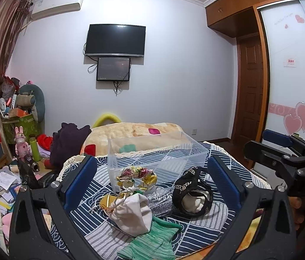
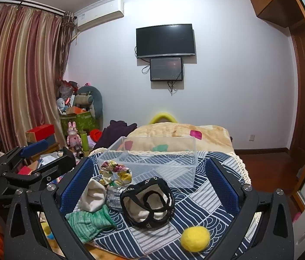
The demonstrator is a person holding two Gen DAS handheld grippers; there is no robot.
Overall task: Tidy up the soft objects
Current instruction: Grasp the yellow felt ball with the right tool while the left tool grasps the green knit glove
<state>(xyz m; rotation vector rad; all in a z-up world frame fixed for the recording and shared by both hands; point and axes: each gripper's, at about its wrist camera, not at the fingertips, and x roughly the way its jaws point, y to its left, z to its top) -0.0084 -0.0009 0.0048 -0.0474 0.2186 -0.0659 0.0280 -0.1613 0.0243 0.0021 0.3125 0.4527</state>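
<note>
While both the left gripper (image 1: 152, 186) and right gripper (image 2: 150, 186) stand spread and empty, centre one on the white drawstring pouch (image 1: 130, 215) at lower centre, before the clear plastic bin (image 1: 152, 158).

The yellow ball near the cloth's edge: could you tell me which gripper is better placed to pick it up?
Right, probably. The yellow ball lies just ahead of the open right gripper, towards its right finger. The left gripper, also open, faces the white pouch; the ball is outside its view.
</note>
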